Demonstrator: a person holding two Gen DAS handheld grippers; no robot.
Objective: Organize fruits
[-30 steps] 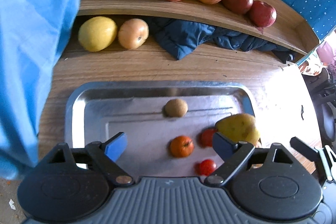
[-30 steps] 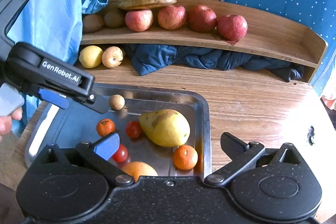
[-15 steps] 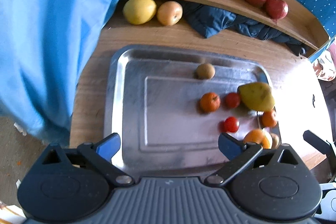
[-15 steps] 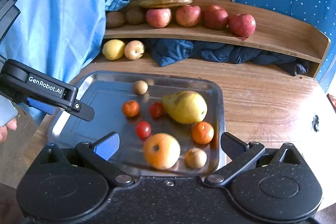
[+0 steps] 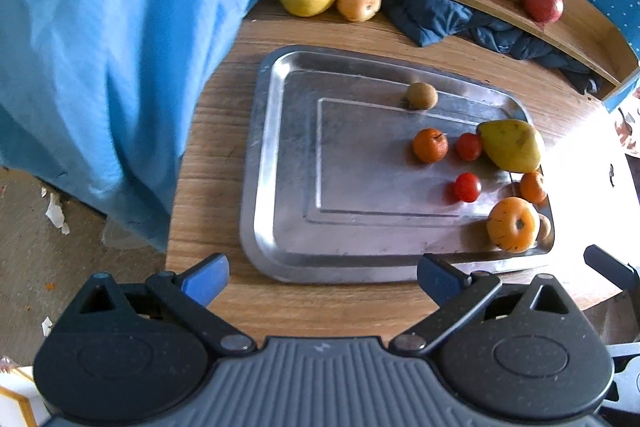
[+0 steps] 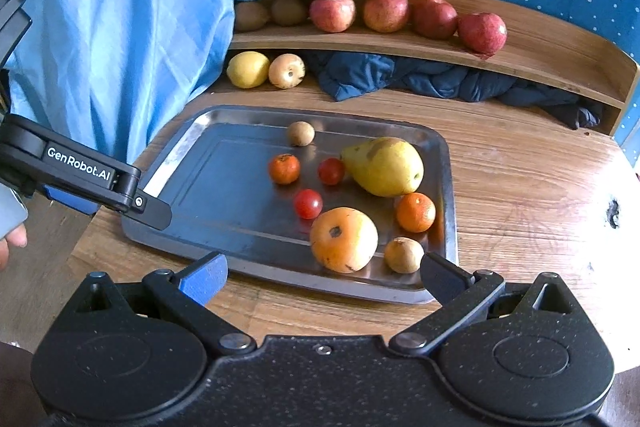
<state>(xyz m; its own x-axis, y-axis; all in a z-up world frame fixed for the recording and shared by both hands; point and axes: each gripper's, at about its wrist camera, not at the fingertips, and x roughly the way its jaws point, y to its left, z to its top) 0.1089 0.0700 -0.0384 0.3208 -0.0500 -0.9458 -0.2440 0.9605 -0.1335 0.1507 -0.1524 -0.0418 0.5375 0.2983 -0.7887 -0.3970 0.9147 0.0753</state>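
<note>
Steel tray [image 6: 450, 187] holds a pear [image 6: 384, 166], oranges and tomatoes; left gripper [image 5: 322, 277] and right gripper [image 6: 322, 277] gape empty.

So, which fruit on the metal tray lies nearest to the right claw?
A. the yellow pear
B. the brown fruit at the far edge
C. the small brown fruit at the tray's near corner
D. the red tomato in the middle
C: in the right wrist view the small brown fruit lies in the tray just ahead of the right claw, closer than the other fruits.
</note>
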